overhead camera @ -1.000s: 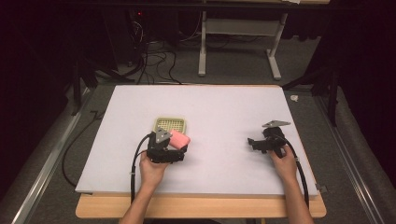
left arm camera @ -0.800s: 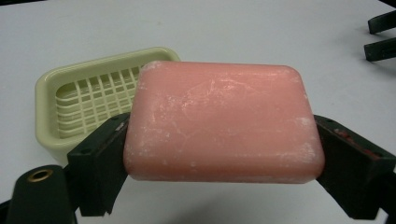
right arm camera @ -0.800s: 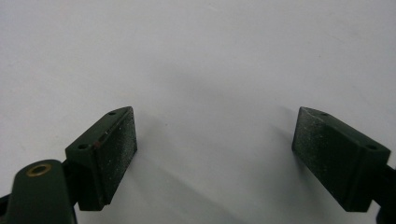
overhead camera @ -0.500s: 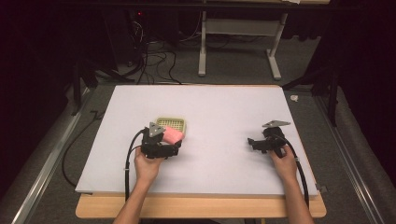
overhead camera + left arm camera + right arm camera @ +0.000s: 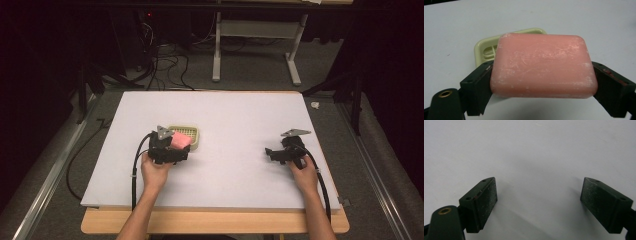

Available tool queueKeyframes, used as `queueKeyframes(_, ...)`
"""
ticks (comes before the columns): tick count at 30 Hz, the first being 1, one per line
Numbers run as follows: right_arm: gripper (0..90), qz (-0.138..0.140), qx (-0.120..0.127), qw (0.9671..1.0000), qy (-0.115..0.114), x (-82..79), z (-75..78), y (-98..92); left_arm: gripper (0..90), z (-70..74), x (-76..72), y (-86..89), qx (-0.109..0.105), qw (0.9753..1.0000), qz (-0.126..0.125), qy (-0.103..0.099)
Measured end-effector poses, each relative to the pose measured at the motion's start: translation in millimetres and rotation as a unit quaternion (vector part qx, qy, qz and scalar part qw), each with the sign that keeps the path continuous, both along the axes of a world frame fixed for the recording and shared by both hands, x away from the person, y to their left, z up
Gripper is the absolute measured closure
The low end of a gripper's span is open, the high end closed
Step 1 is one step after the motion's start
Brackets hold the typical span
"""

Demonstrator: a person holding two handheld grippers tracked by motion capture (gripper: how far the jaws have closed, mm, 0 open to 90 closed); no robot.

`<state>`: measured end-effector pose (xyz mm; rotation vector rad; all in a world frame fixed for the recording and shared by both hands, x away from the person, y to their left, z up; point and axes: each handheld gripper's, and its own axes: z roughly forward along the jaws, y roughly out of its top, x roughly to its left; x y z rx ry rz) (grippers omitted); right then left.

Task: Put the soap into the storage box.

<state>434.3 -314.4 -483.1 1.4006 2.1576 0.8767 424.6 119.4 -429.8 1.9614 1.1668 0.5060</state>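
**Left gripper view: pink soap bar clamped across its length, dish just beyond**

Left gripper view puts the left gripper (image 5: 544, 82) at the centre of things: its two black jaws are spread wide and pressed against the short ends of a pink soap bar (image 5: 542, 66), which they hold clear above the white table (image 5: 599, 22). The bar's long axis runs straight from one jaw to the other, crosswise to the way the gripper points, and its broad flat face is turned up toward the camera. Just past the bar and a little toward the left jaw lies a pale green soap dish (image 5: 485, 48) with a slotted floor, partly hidden behind the soap.

The soap looks stiff and fairly dense, with a dry, chalky, scuffed skin, so it should be less slick than wet soap. Its rounded corners could still let it creep out of a loose pinch. Gripping it end to end over flat faces, as now, seems the safest hold.

Farther out, across the table in the high view, the right gripper (image 5: 280, 154) rests low over bare surface. Its jaws stand wide apart with nothing between them.
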Motion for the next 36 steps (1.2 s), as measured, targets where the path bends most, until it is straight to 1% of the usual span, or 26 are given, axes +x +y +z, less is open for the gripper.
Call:
queueKeyframes(5,14.5,0.000,0.000,1.0000,0.000,0.0,0.0,0.0,14.0,-2.3,5.7,4.0,-0.008,0.9999,0.012,0.005)
queueKeyframes(9,14.5,0.000,0.000,1.0000,0.000,0.0,0.0,0.0,13.9,-5.0,12.4,3.4,0.002,0.9998,0.018,0.010)
queueKeyframes(12,14.5,0.000,0.000,1.0000,0.000,0.0,0.0,0.1,13.9,-5.4,17.2,3.1,-0.002,0.9996,0.023,0.014)
queueKeyframes(16,14.5,0.000,0.000,1.0000,0.001,-0.1,0.0,0.1,13.9,-6.3,22.8,0.5,0.001,0.9995,0.027,0.019)
queueKeyframes(18,14.5,0.000,0.000,1.0000,0.000,0.0,0.0,0.0,13.9,-8.4,26.4,-0.3,-0.004,0.9992,0.031,0.024)
queueKeyframes(21,14.5,-0.001,0.000,1.0000,0.000,0.0,0.0,0.1,13.9,-14.1,32.0,-0.2,-0.005,0.9985,0.044,0.034)
queueKeyframes(23,14.5,-0.001,0.000,1.0000,0.000,-0.1,0.0,0.1,13.9,-17.8,35.4,-0.6,0.001,0.9980,0.051,0.039)
queueKeyframes(29,14.5,0.000,0.000,1.0000,0.000,0.0,0.0,0.1,13.9,-22.2,39.7,-1.4,-0.003,0.9974,0.056,0.044)
queueKeyframes(32,14.5,0.000,0.000,1.0000,0.000,0.0,0.0,0.1,13.9,-22.8,41.2,-1.2,-0.009,0.9971,0.062,0.044)
queueKeyframes(36,14.5,0.000,0.000,1.0000,0.000,0.0,0.0,0.1,13.9,-23.9,42.4,-1.4,-0.011,0.9968,0.066,0.043)
